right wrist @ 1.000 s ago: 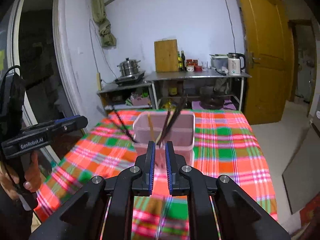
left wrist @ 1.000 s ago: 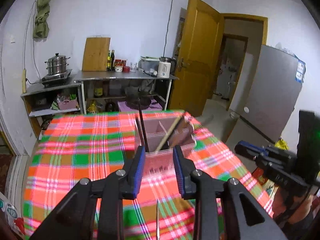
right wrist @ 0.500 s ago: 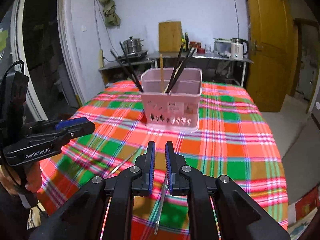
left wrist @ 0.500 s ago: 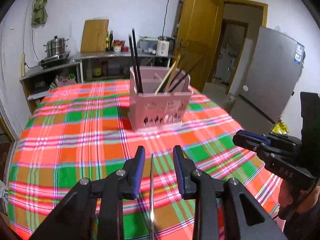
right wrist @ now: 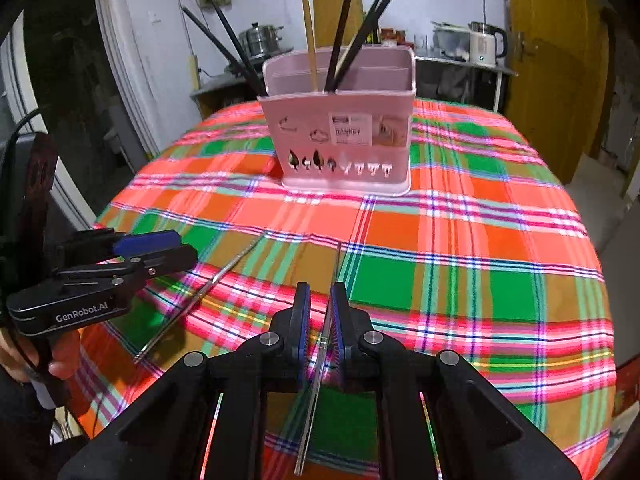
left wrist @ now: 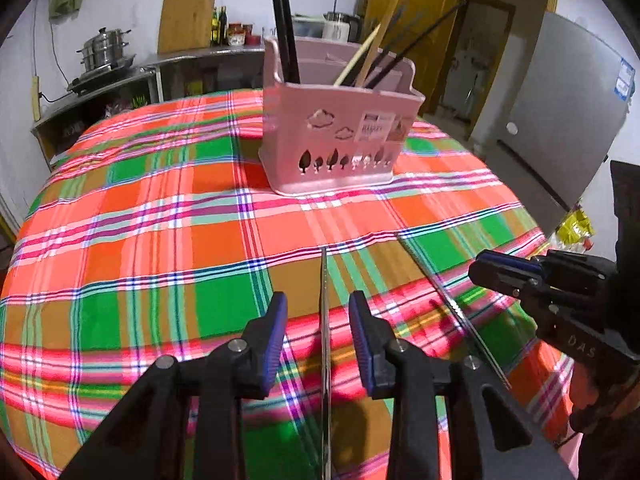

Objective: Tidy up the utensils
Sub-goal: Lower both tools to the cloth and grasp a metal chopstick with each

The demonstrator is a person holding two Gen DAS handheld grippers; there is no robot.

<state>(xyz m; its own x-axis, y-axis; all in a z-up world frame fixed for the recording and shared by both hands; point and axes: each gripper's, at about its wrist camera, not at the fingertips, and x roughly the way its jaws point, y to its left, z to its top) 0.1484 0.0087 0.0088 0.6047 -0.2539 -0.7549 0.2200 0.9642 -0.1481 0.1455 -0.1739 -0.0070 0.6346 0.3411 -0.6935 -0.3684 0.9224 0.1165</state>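
A pink utensil holder (left wrist: 336, 136) with several dark and wooden chopsticks stands on the plaid tablecloth (left wrist: 160, 220); it also shows in the right wrist view (right wrist: 344, 136). Two metal chopsticks lie on the cloth. My left gripper (left wrist: 318, 320) is open, its fingers on either side of one metal chopstick (left wrist: 325, 300). My right gripper (right wrist: 320, 308) has a narrow gap with the other metal chopstick (right wrist: 334, 276) between its fingers. In the left wrist view the right gripper (left wrist: 540, 280) is beside that chopstick (left wrist: 460, 312). In the right wrist view the left gripper (right wrist: 120, 264) is over its chopstick (right wrist: 200, 296).
Beyond the table stand a metal counter (left wrist: 168, 60) with a pot (left wrist: 104, 46), a cutting board (left wrist: 186, 16) and a kettle (right wrist: 486, 44). A yellow door (right wrist: 556, 80) is at the right, a grey fridge (left wrist: 560, 120) beside the table's edge.
Both grippers have come down and drawn back toward the near table edge. Each now straddles a metal chopstick lying on the cloth. The holder looks higher and farther.
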